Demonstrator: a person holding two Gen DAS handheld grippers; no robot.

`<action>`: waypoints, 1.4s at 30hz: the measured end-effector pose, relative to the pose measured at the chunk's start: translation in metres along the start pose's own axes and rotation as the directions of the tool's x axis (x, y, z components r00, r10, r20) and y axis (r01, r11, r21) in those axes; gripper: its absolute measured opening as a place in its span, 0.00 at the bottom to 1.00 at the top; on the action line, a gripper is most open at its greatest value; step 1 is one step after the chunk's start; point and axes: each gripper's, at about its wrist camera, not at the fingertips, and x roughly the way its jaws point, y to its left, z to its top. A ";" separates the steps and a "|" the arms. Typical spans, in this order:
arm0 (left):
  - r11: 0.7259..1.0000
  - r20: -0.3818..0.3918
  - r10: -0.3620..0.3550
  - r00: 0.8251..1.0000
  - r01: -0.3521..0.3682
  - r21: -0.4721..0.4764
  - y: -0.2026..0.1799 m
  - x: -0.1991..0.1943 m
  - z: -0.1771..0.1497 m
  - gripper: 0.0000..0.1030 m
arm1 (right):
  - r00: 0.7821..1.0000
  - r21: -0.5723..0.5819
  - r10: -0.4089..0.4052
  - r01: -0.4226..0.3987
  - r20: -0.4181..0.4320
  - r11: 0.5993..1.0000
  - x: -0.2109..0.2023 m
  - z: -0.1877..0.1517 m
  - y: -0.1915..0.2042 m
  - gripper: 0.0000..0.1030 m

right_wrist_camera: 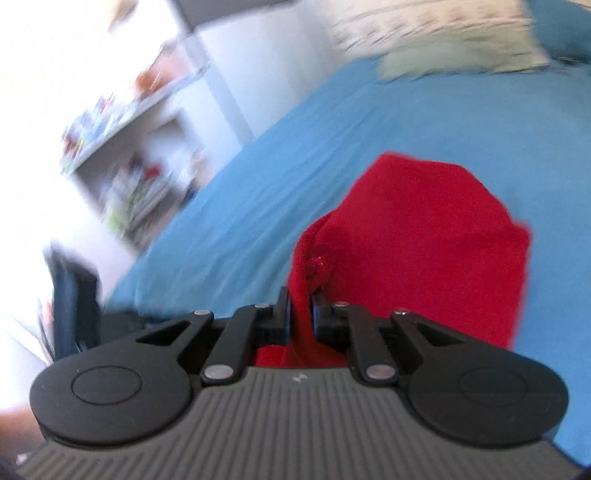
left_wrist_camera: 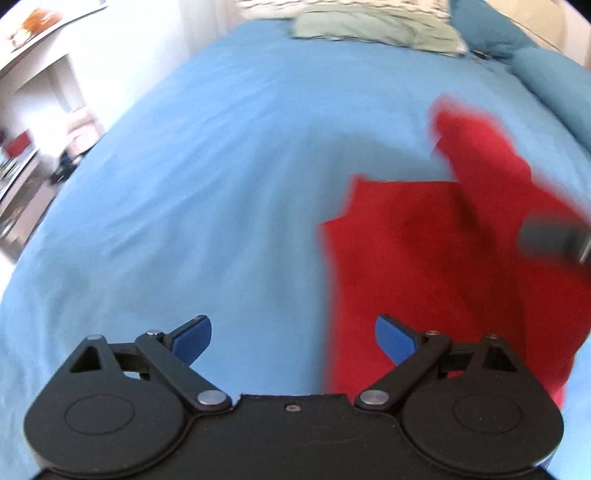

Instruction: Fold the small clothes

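A small red garment (left_wrist_camera: 436, 258) lies on the blue bedsheet (left_wrist_camera: 221, 184), at the right of the left wrist view. My left gripper (left_wrist_camera: 293, 341) is open and empty, just left of the garment's near edge, its right finger over the red cloth. My right gripper (right_wrist_camera: 300, 314) is shut on a bunched fold of the red garment (right_wrist_camera: 424, 240) and holds it lifted off the blue bedsheet (right_wrist_camera: 258, 206). Part of the right gripper shows blurred at the right edge of the left wrist view (left_wrist_camera: 554, 240). Both views are motion-blurred.
Pale green folded cloth (left_wrist_camera: 373, 29) and a patterned pillow lie at the head of the bed, teal pillows (left_wrist_camera: 546, 74) at the far right. White shelves with clutter (right_wrist_camera: 129, 166) stand beside the bed's left edge.
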 end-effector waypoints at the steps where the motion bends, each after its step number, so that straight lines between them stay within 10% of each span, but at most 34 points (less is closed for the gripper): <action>1: 1.000 -0.008 0.008 1.000 -0.008 -0.017 0.014 0.003 -0.005 0.95 | 0.999 -0.041 -0.014 0.012 -0.044 0.999 0.021 -0.010 0.009 0.24; 6: 0.997 -0.031 0.018 0.999 -0.020 -0.079 0.056 0.012 -0.032 0.95 | 0.986 -0.235 -0.116 0.084 -0.124 0.968 0.071 -0.047 0.038 0.31; 11: 0.990 -0.016 -0.016 1.000 0.014 -0.140 0.069 -0.002 -0.031 0.95 | 0.991 -0.282 -0.121 0.103 -0.048 0.954 0.048 -0.044 0.047 0.85; 16: 0.981 0.032 -0.105 0.994 0.109 -0.157 0.065 -0.032 -0.014 0.95 | 0.985 -0.289 -0.169 0.167 0.020 0.942 -0.012 -0.057 0.046 0.94; 26: 0.923 -0.076 -0.385 0.920 0.381 -0.055 -0.031 -0.031 -0.012 0.81 | 0.956 -0.093 -0.288 0.283 -0.053 0.955 -0.056 -0.103 -0.001 0.94; 30: 0.929 -0.103 -0.368 0.924 0.360 -0.088 -0.048 -0.010 -0.015 0.57 | 0.952 -0.040 -0.300 0.298 -0.057 0.954 -0.063 -0.113 -0.013 0.94; 33: 0.940 -0.123 -0.334 0.935 0.320 -0.118 -0.045 0.002 -0.014 0.11 | 0.952 -0.016 -0.299 0.298 -0.060 0.954 -0.066 -0.117 -0.020 0.94; 42: 0.940 -0.067 -0.307 0.949 0.291 -0.178 -0.014 -0.022 -0.031 0.08 | 0.954 0.046 -0.294 0.297 -0.063 0.954 -0.076 -0.121 -0.033 0.94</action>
